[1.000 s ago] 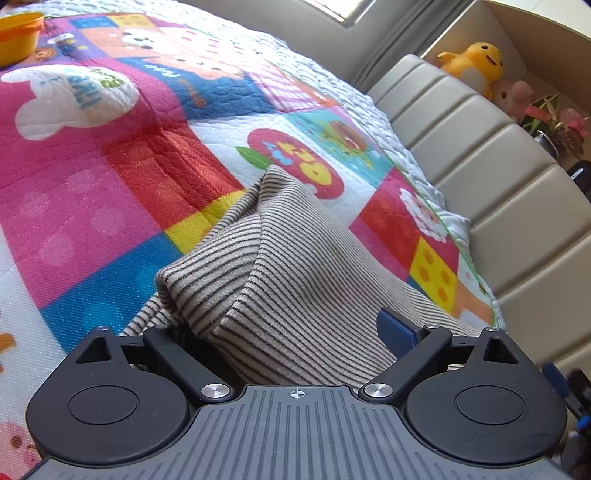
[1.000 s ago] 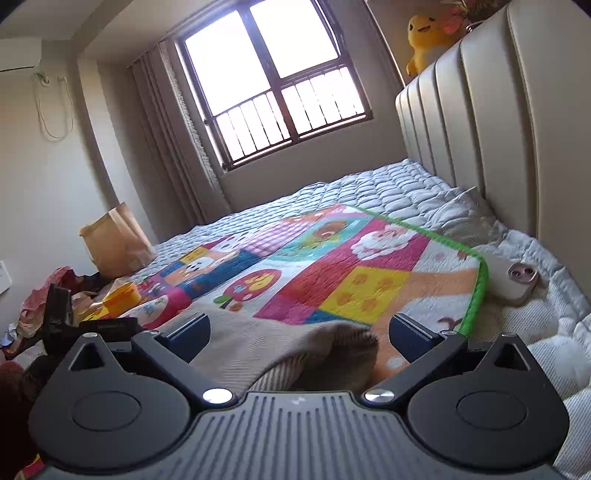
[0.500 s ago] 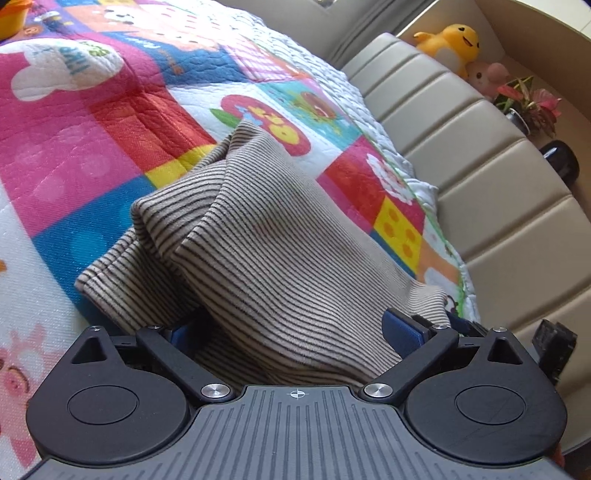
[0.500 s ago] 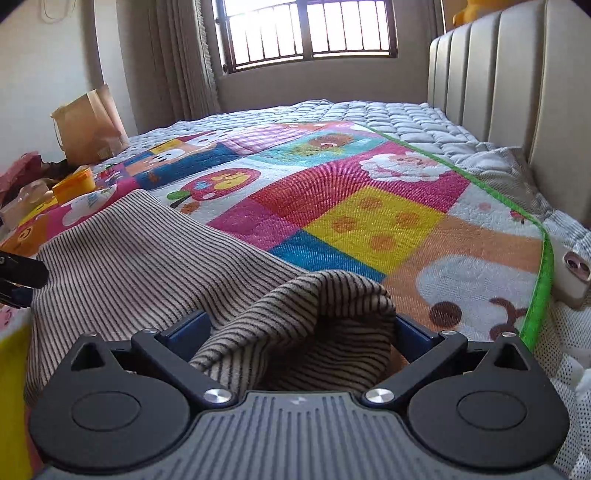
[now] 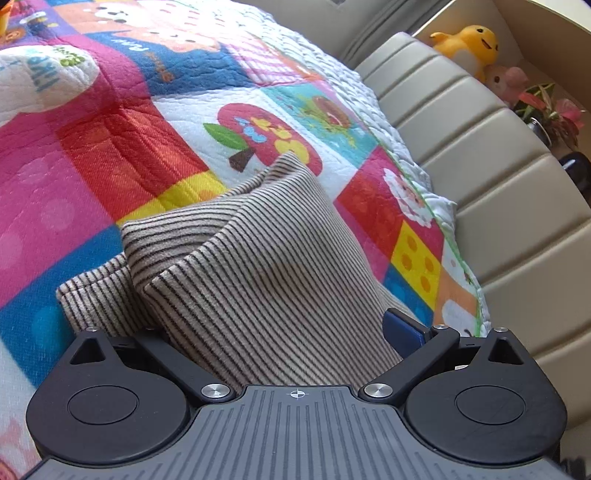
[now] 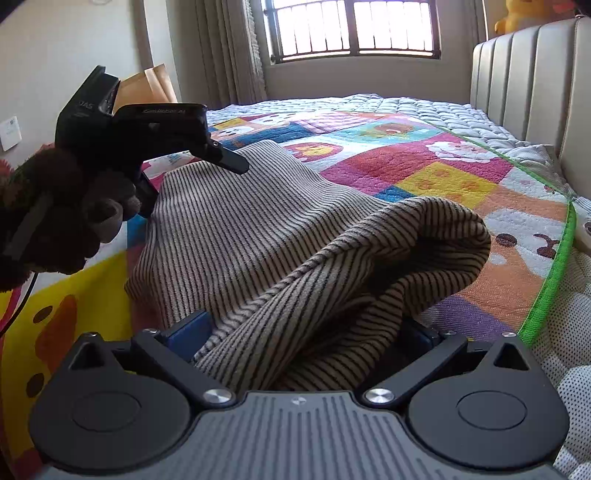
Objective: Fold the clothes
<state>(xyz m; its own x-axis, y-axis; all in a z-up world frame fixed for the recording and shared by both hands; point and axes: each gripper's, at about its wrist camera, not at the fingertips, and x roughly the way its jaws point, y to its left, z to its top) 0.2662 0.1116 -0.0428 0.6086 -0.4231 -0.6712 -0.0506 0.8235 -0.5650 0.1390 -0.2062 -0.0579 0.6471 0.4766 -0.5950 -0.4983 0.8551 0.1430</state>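
Observation:
A beige garment with thin dark stripes (image 5: 266,258) lies bunched on the colourful patchwork quilt (image 5: 110,147). My left gripper (image 5: 291,328) is open, its fingers spread wide. The fabric is heaped between them and covers the left finger, so only the right blue pad (image 5: 402,328) shows. My right gripper (image 6: 303,332) is open too, with a rolled fold of the striped garment (image 6: 332,266) lying between its blue pads. In the right wrist view, the left gripper (image 6: 192,177) sits at the garment's far left edge, held by a hand in a fuzzy brown sleeve (image 6: 55,206).
The padded beige headboard (image 5: 480,155) runs along the right side of the bed. On the shelf behind it are a yellow plush toy (image 5: 469,44) and flowers (image 5: 550,110). A barred window (image 6: 354,29), curtains and a brown paper bag (image 6: 147,88) lie beyond the bed.
My right gripper dropped low and pushed into the garment, so a fold now lies between its fingers. The left gripper shifted along the garment's edge and came into the right wrist view.

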